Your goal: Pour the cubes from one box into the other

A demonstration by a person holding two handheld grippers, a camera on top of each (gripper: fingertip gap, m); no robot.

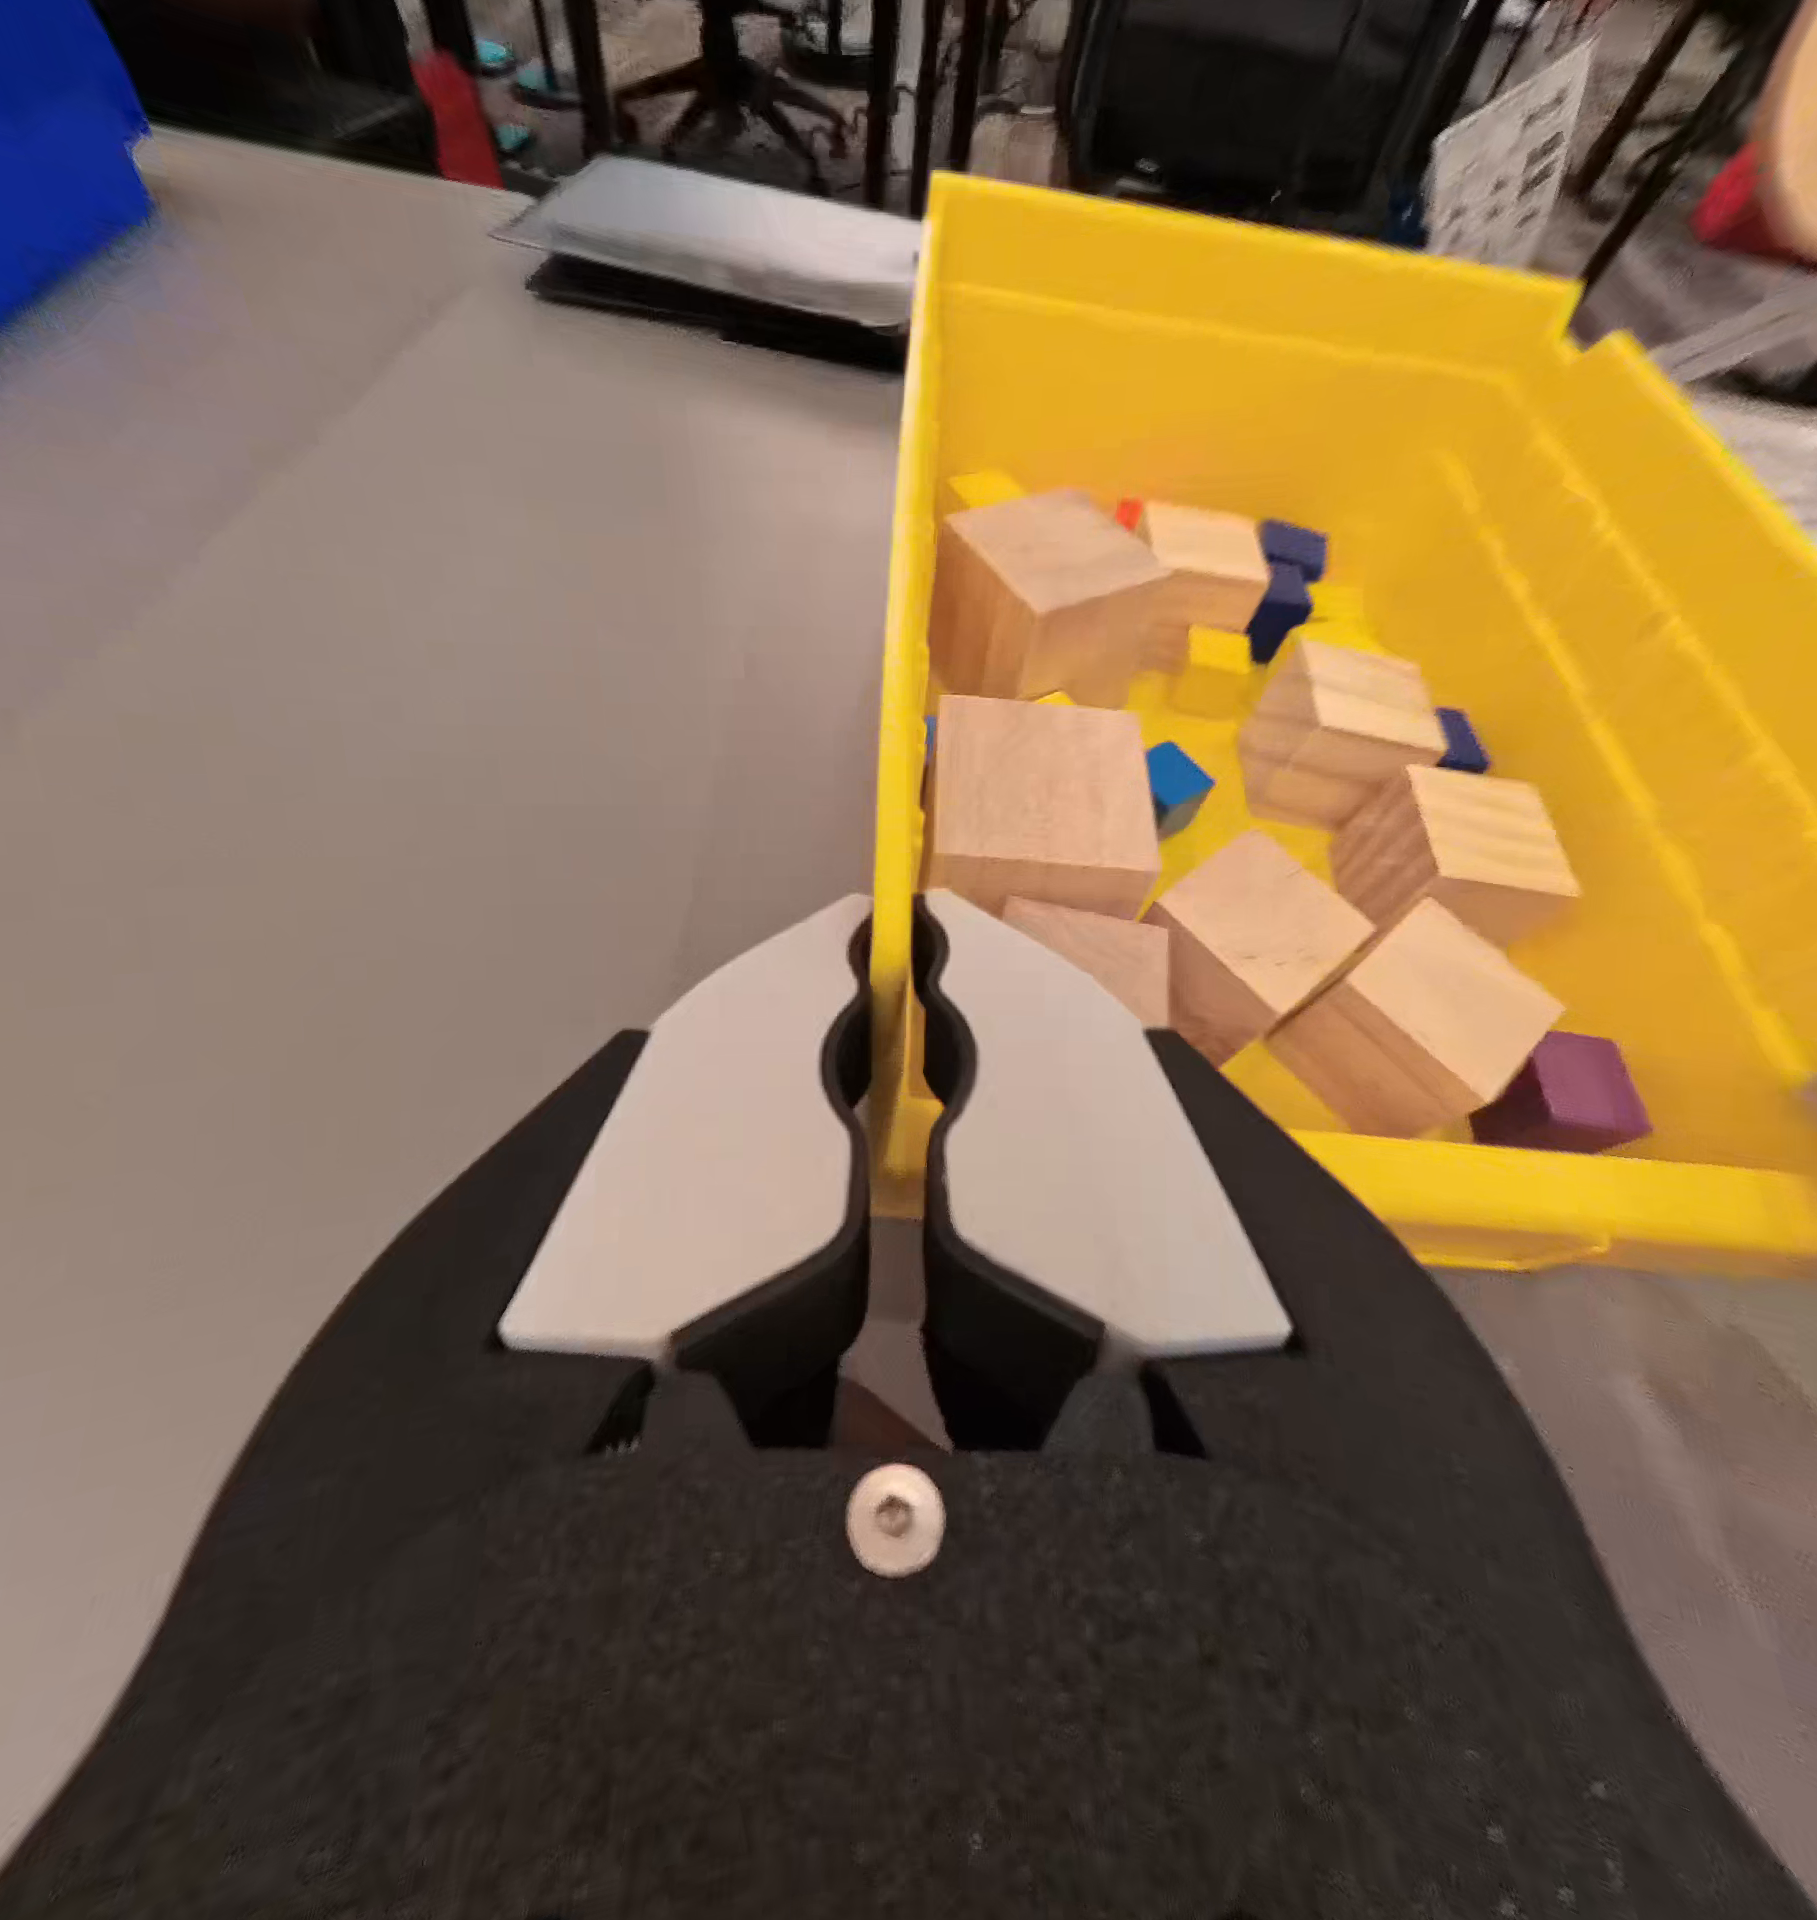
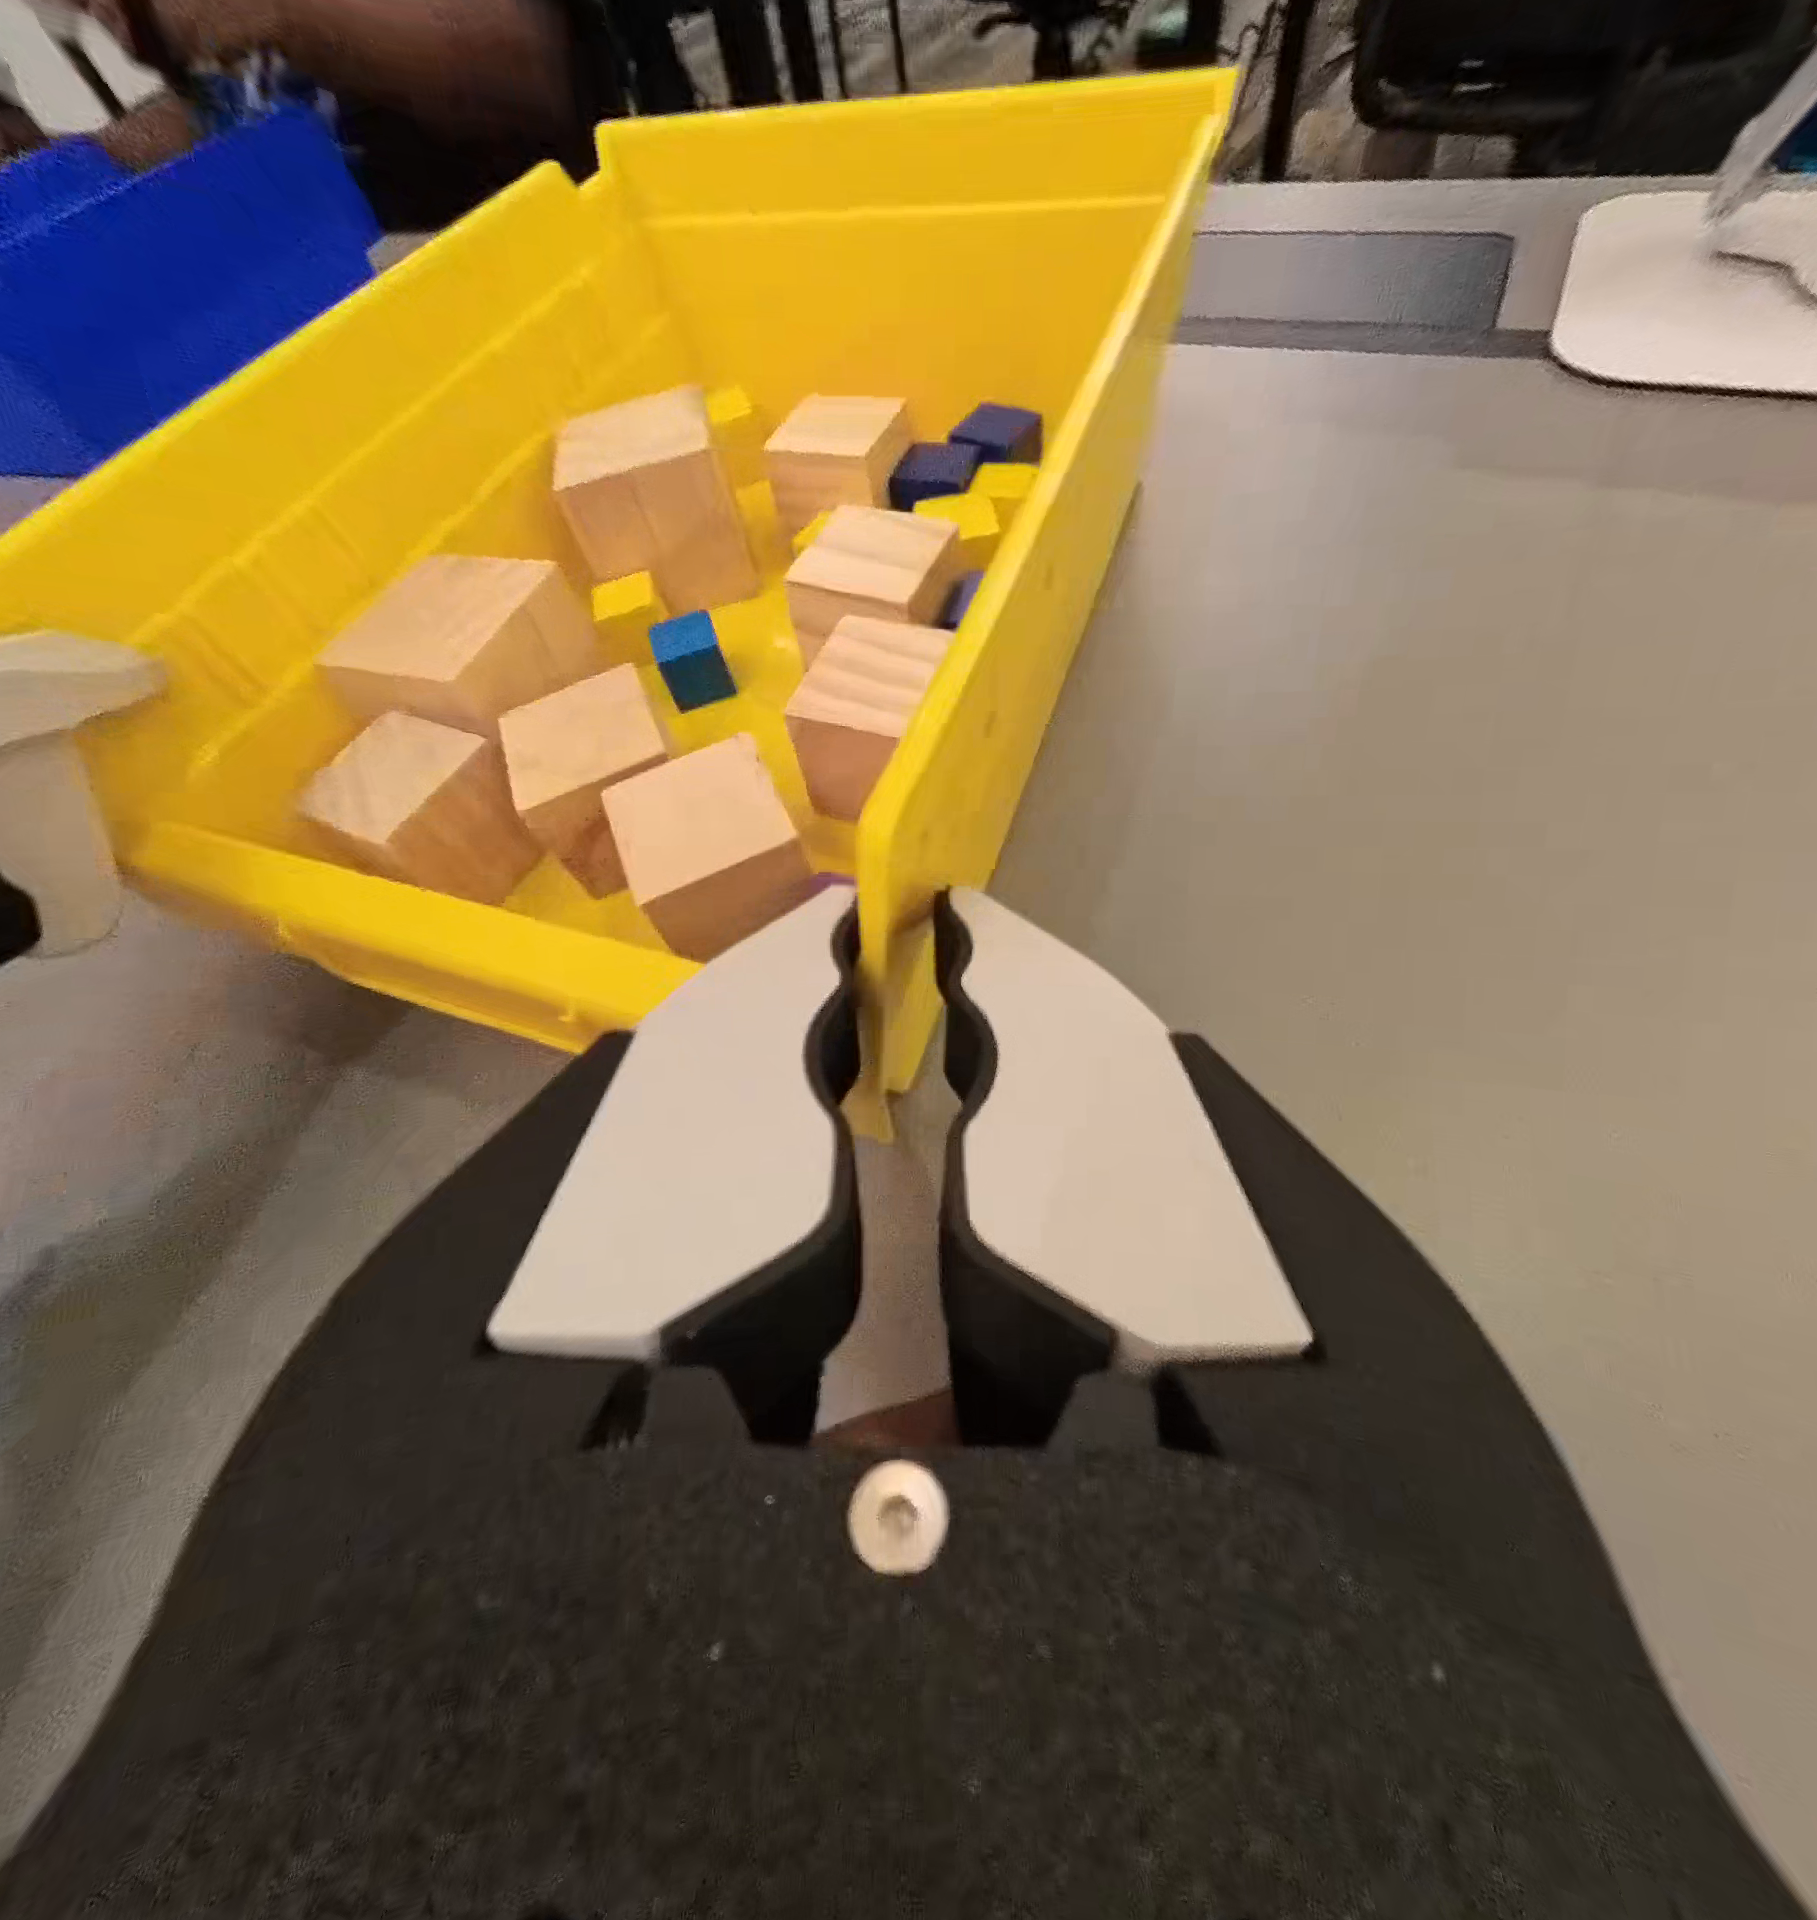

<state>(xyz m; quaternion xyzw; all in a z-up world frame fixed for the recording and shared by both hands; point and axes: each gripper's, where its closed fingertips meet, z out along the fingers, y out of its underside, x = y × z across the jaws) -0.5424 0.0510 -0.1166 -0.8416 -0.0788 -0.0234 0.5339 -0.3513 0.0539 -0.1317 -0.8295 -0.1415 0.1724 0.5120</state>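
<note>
Seemingly mid-lift, a yellow box [image 1: 1247, 343] filled the centre of both wrist views, gripped from two sides. At lower centre of the left view, the left gripper [image 1: 893, 935] was pinching the box's left side wall near the front corner, one grey finger outside the wall and one inside. At lower centre of the right view, the right gripper [image 2: 899, 914] was likewise clamped on the box's right wall by its near corner; the left gripper's pale fingertips [image 2: 47, 686] showed at the far left edge of that view, on the opposite wall. Holding both walls probably kept the box steady and let it tip evenly. Inside lay the cubes: several large plain wooden ones [image 1: 1039, 790] crowded toward the near end, with small painted ones scattered among them, including a blue cube [image 2: 691, 660], dark navy cubes [image 2: 971, 452], small yellow ones, a purple cube [image 1: 1564, 1091] at the near right corner in the left view, and a speck of red further back. In the right view the box looked tilted, with shadow under its front lip, so it was likely raised off the grey table [image 1: 364, 675]. A blue box [image 2: 156, 281], presumably the target, sat at upper left of the right view, beyond the yellow box; its corner also showed at upper left in the left view. No cubes had left the yellow box. Both views were slightly blurred.
</note>
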